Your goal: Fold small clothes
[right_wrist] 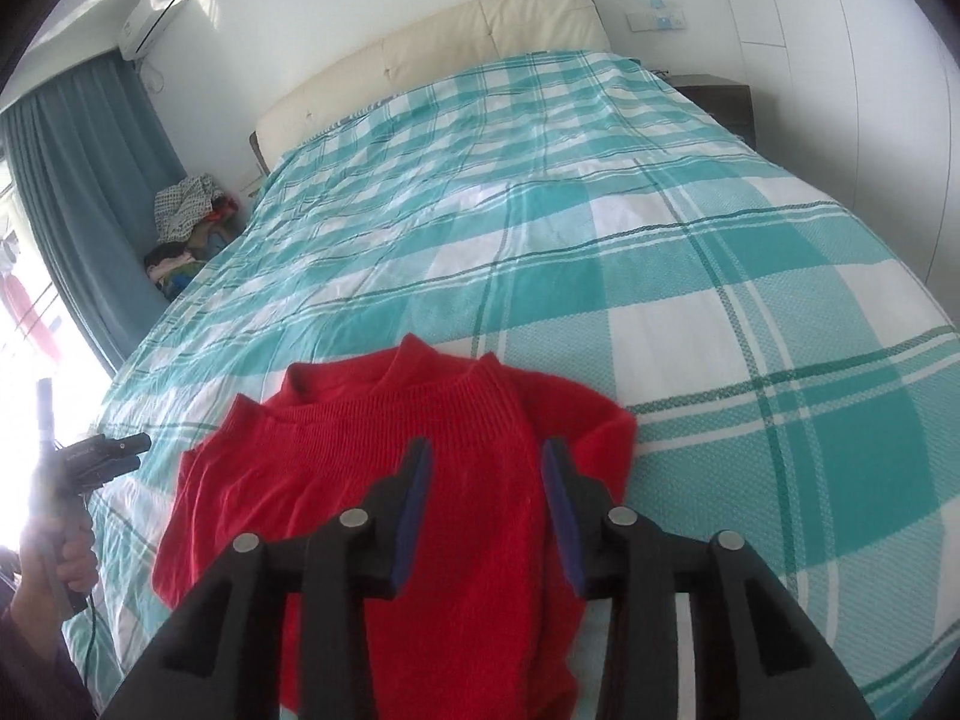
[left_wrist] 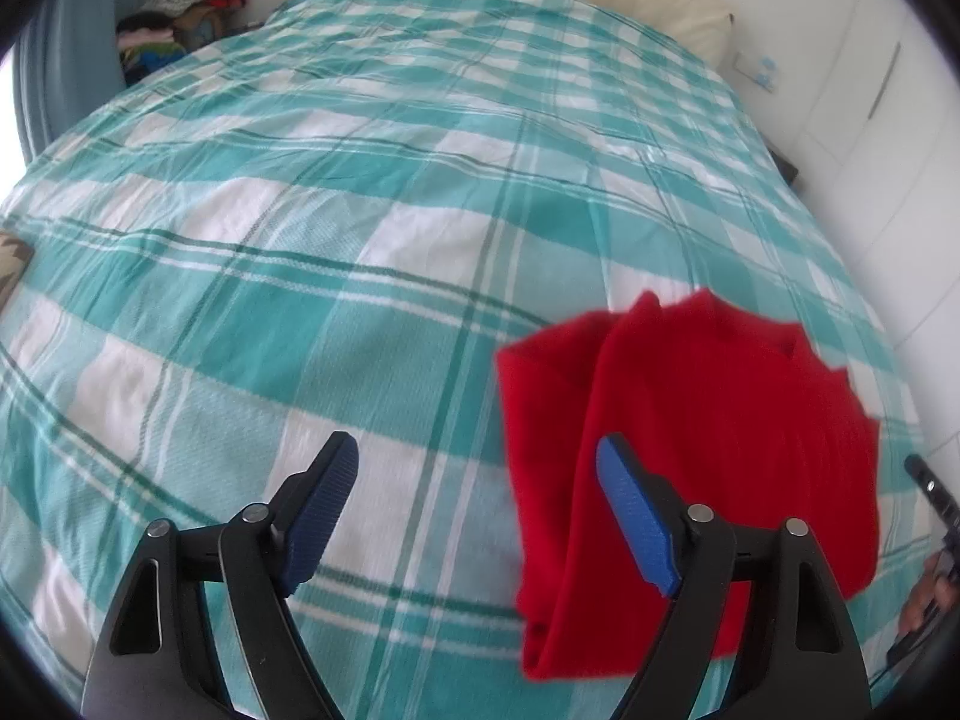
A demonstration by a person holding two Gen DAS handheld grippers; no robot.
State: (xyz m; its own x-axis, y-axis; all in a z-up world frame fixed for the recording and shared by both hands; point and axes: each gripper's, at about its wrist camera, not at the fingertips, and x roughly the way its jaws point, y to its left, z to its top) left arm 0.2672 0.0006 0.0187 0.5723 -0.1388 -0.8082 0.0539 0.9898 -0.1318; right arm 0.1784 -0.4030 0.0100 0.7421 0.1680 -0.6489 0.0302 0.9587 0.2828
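Note:
A red knitted sweater [right_wrist: 360, 480] lies partly folded on the teal and white checked bedspread [right_wrist: 600, 228], near the foot of the bed. It also shows in the left wrist view [left_wrist: 708, 420], at the right. My left gripper [left_wrist: 477, 462] is open and empty above the bedspread, with its right finger over the sweater's left edge. My right gripper [right_wrist: 486, 468] is open and empty above the sweater's middle. The left gripper, held by a hand, shows at the left edge of the right wrist view [right_wrist: 102, 450].
A cream padded headboard [right_wrist: 432, 54] stands at the far end of the bed. A pile of clothes [right_wrist: 186, 222] sits beside the bed by the blue curtain [right_wrist: 90, 192]. A dark nightstand [right_wrist: 720, 99] and white wardrobe doors [right_wrist: 840, 60] are on the right.

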